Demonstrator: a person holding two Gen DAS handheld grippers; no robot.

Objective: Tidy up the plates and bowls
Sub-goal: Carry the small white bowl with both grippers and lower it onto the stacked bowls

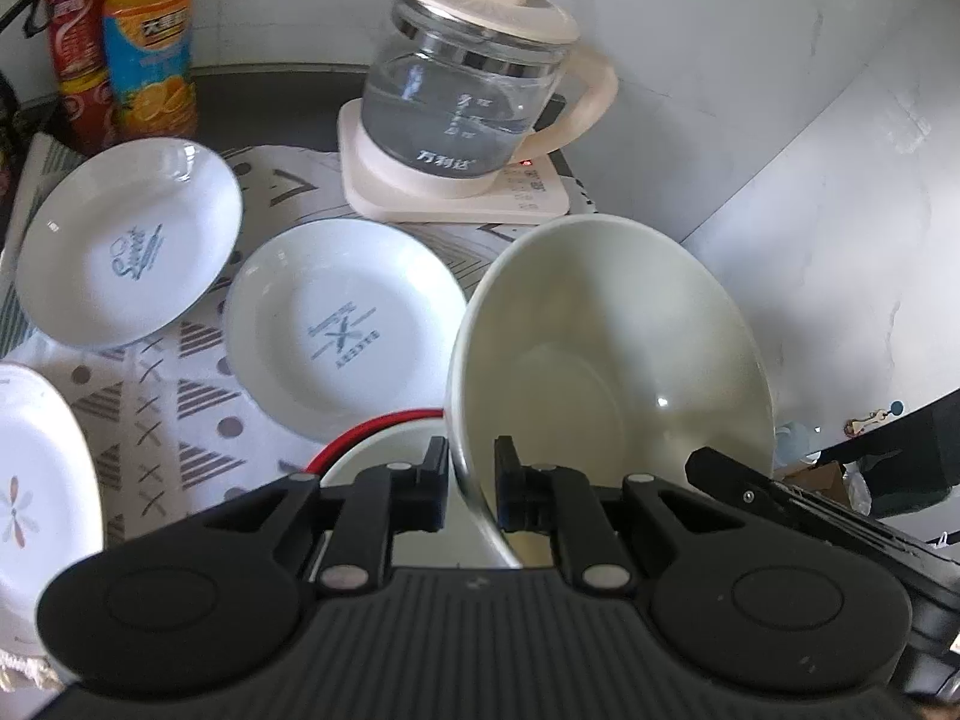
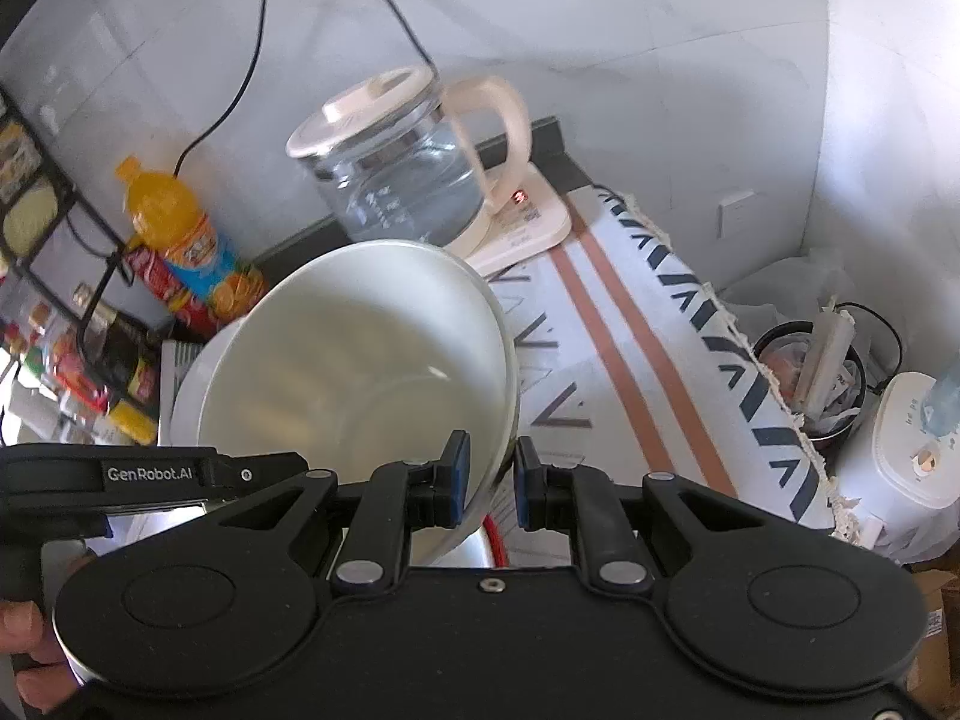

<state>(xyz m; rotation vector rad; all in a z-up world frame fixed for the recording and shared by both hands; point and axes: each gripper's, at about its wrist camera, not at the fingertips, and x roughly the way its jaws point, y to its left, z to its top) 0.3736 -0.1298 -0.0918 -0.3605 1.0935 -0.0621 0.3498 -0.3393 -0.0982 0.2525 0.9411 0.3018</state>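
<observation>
Left tool (image 1: 471, 468) and right tool (image 2: 487, 468) each pinching one bowl (image 1: 606, 360) rim, three plates (image 1: 129, 243) beside.

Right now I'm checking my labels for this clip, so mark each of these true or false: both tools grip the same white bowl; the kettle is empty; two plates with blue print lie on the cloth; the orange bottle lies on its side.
1. Both tools grip the same white bowl. True: the left tool and the right tool each pinch the bowl's rim.
2. The kettle is empty. False: water shows inside it.
3. Two plates with blue print lie on the cloth. True: one plate sits beside the other.
4. The orange bottle lies on its side. False: it stands upright.
</observation>
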